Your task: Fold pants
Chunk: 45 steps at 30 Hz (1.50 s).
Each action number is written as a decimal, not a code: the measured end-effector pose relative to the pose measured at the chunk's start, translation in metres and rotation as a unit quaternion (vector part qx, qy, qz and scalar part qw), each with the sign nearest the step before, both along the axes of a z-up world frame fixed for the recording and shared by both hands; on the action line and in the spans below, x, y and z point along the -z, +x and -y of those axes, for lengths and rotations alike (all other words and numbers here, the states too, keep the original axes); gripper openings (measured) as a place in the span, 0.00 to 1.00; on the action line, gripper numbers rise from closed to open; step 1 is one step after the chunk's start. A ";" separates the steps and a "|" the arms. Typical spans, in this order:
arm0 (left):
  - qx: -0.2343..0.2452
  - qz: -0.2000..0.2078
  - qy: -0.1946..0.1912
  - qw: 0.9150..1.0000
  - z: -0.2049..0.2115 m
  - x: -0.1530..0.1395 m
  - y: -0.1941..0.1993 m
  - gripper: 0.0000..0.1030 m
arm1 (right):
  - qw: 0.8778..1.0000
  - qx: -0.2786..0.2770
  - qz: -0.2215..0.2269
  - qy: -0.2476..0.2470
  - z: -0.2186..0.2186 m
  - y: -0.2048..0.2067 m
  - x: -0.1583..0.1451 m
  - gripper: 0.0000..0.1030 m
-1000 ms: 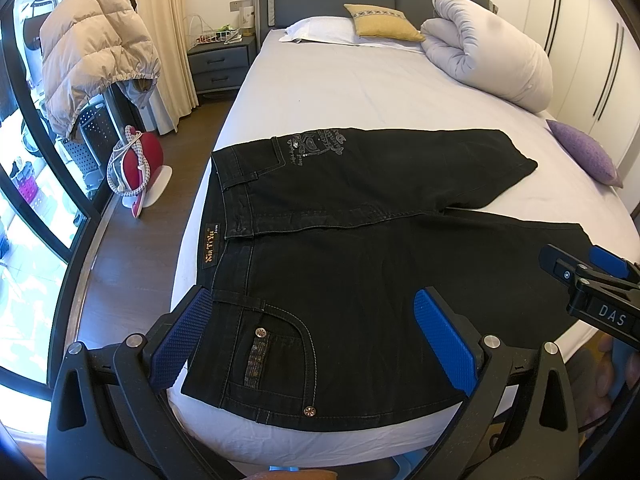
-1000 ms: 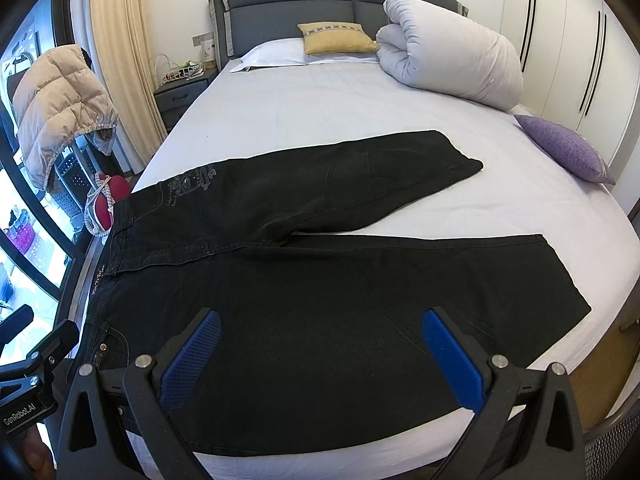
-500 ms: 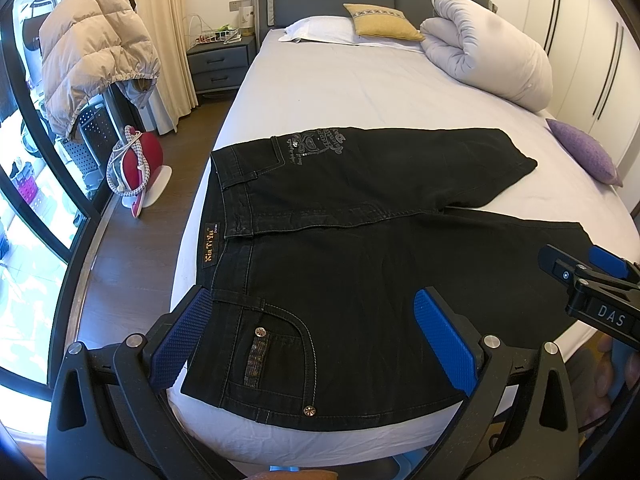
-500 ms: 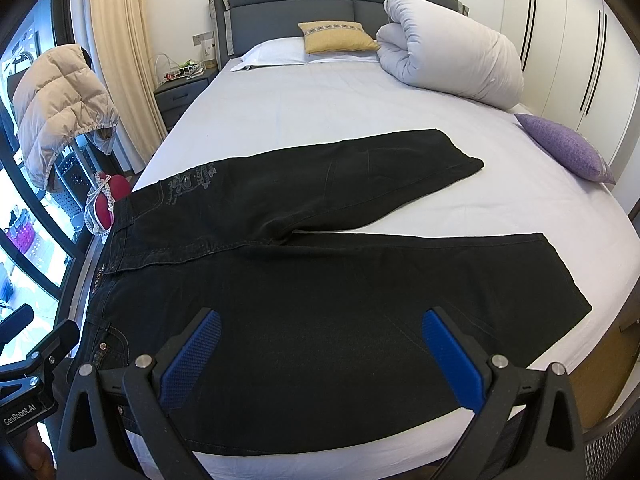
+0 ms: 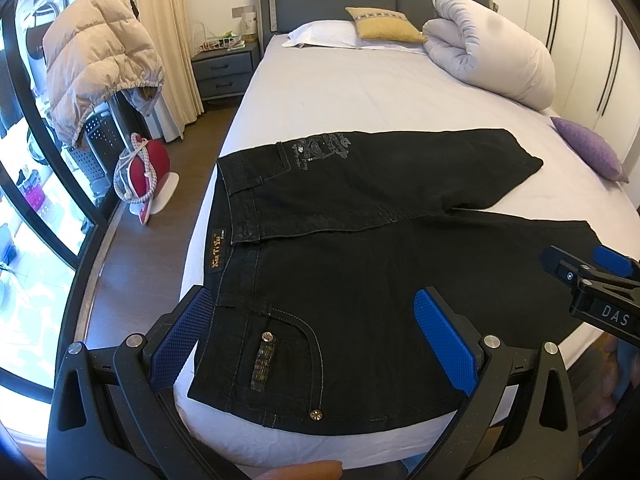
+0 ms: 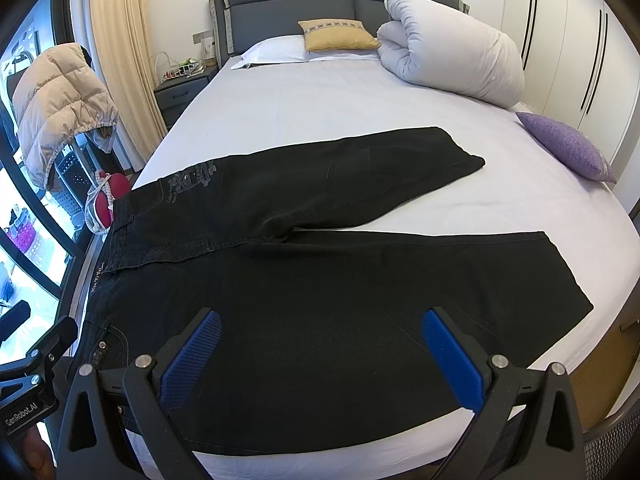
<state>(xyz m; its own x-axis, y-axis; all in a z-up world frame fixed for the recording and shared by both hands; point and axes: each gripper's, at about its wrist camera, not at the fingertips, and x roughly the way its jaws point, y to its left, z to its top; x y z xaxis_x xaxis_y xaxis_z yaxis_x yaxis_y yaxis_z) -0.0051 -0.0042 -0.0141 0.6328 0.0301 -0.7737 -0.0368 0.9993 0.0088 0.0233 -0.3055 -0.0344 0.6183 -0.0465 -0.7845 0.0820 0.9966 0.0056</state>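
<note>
Black pants (image 5: 360, 264) lie spread flat on the bed (image 5: 360, 92), filling the middle and lower part of both views. The waistband sits at the left of the frame near the bed's edge, and the two legs run rightward and part into a V. The upper leg ends at centre right. The lower leg reaches further toward the right edge of the bed.

The left claw (image 5: 316, 336) hovers over the front pocket (image 5: 280, 344) at bottom centre of its view. Its blue pads (image 5: 184, 340) are spread wide and hold nothing. The right claw (image 6: 320, 356) hovers over the lower leg at bottom centre of its view, equally wide and empty. Whether either touches the cloth I cannot tell.

In the upper part of the frame, at the head of the bed, are a white pillow (image 6: 276, 50), a yellow cushion (image 6: 338, 34) and a rolled duvet (image 6: 452, 48). A purple cushion (image 6: 564, 146) rests at the right edge. At upper left a puffer jacket (image 5: 96, 56) hangs on a rack, with a nightstand (image 5: 224, 68) beside the bed.
</note>
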 end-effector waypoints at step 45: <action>0.266 -0.203 0.004 0.942 -0.082 0.127 0.416 0.91 | 0.972 -0.219 -0.071 0.039 0.034 0.238 0.055 0.69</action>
